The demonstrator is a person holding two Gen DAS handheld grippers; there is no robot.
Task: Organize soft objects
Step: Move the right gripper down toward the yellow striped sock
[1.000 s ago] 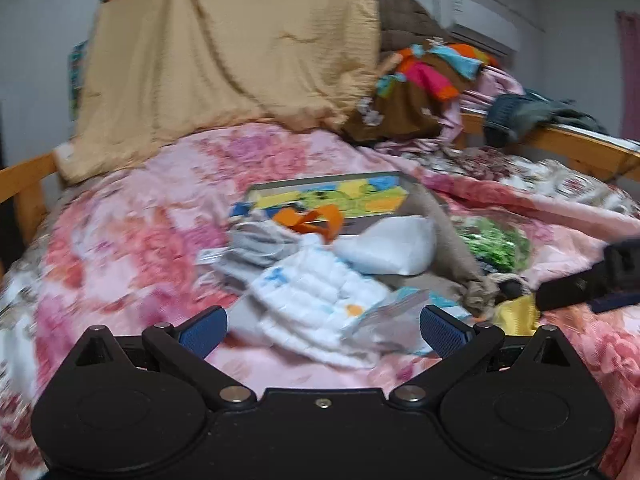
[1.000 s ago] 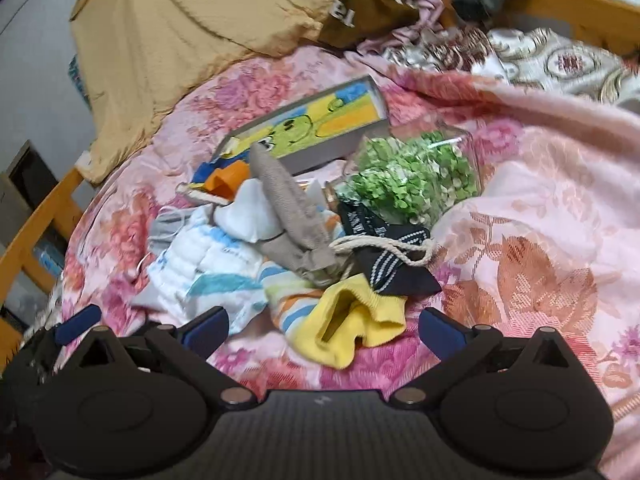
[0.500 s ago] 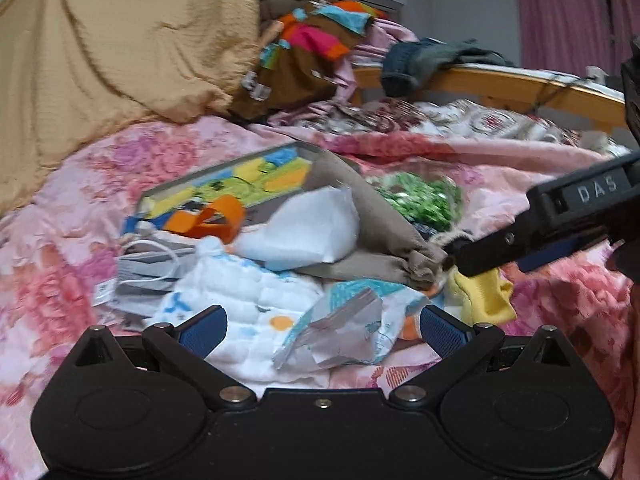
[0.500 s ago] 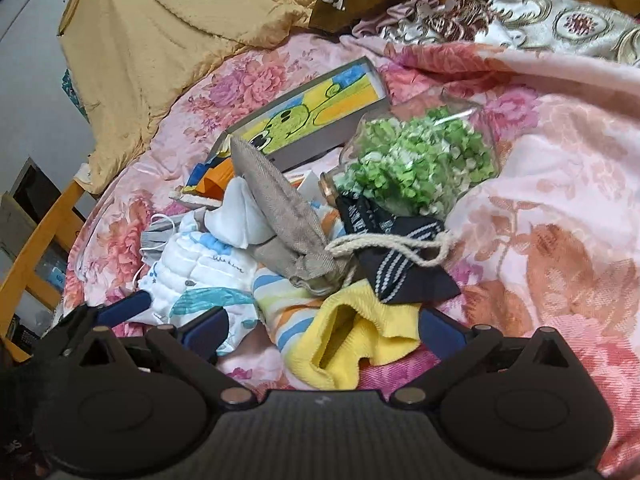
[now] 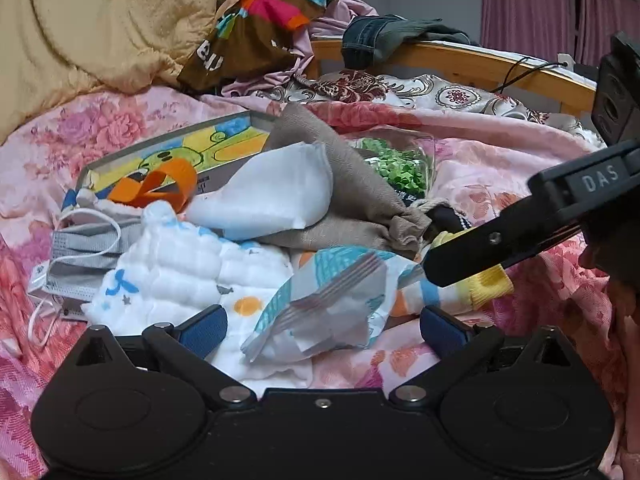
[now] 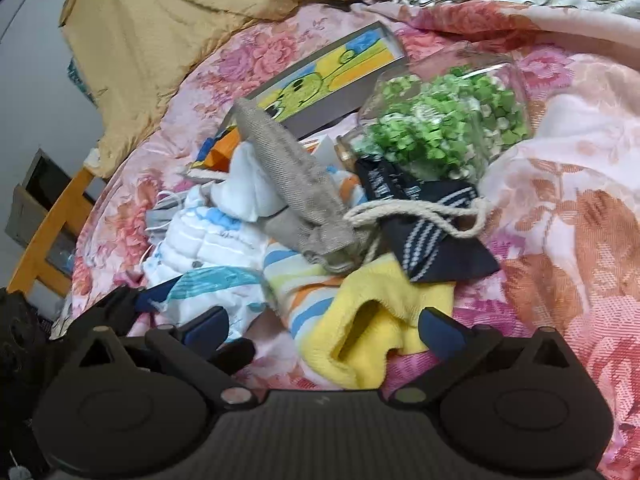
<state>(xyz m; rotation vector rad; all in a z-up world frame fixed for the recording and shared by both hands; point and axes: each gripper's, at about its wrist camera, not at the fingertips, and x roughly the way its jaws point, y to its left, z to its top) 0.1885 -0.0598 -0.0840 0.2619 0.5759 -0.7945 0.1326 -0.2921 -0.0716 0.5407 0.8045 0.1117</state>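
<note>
A pile of soft things lies on the pink floral bedspread [image 5: 52,152]. My left gripper [image 5: 322,326] is open, low over a crumpled teal-printed packet [image 5: 320,304] and a white quilted cloth [image 5: 180,268]. My right gripper [image 6: 324,326] is open, its pads either side of a yellow sock [image 6: 368,320] joined to a striped sock [image 6: 296,284]. One of its black fingers [image 5: 480,248] crosses the left wrist view just above that sock. A grey-brown drawstring pouch [image 6: 296,188], a black striped sock [image 6: 432,232] and a white pad [image 5: 272,196] lie farther in the pile.
A clear container of green paper stars [image 6: 440,128] and a flat box with a green cartoon [image 6: 320,80] sit behind the pile. A grey face mask [image 5: 80,252] and an orange strap [image 5: 160,188] lie left. A tan quilt [image 5: 100,20], heaped clothes and a wooden bed rail [image 5: 460,60] stand beyond.
My left gripper has swung right and come closer to the pile. My right gripper has moved in over the yellow sock, which now lies between its pads. Both stayed open.
</note>
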